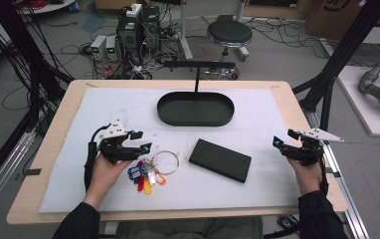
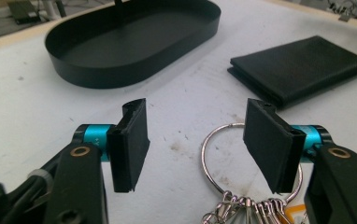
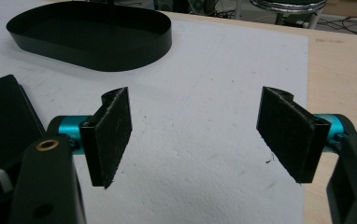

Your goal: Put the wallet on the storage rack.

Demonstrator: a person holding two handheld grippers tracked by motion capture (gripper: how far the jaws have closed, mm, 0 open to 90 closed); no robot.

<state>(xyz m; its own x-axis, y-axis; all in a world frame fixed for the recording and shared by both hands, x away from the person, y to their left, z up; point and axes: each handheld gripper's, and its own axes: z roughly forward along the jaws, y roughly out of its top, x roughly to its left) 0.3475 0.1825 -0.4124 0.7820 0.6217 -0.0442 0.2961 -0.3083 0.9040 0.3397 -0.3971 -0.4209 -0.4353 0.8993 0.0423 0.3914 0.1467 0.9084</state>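
The black oval metal tray [image 1: 196, 109] at the far middle of the white mat [image 1: 257, 184] holds nothing. The left gripper [image 1: 139, 141], jaws apart, hovers at the silver key ring with coloured plastic tags [image 1: 150, 172] lying near left, beside a black folded wallet [image 1: 220, 160]. The right gripper [image 1: 283, 144], jaws apart and holding nothing, hangs over the mat's right edge.

Black grippers, cyan collars, brass screws, black fingers [image 2: 130, 144], dark sleeves

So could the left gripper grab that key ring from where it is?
Probably yes. The left gripper has its jaws open just over the key ring, with nothing between them. The wallet and the tray lie farther off, out of the way.
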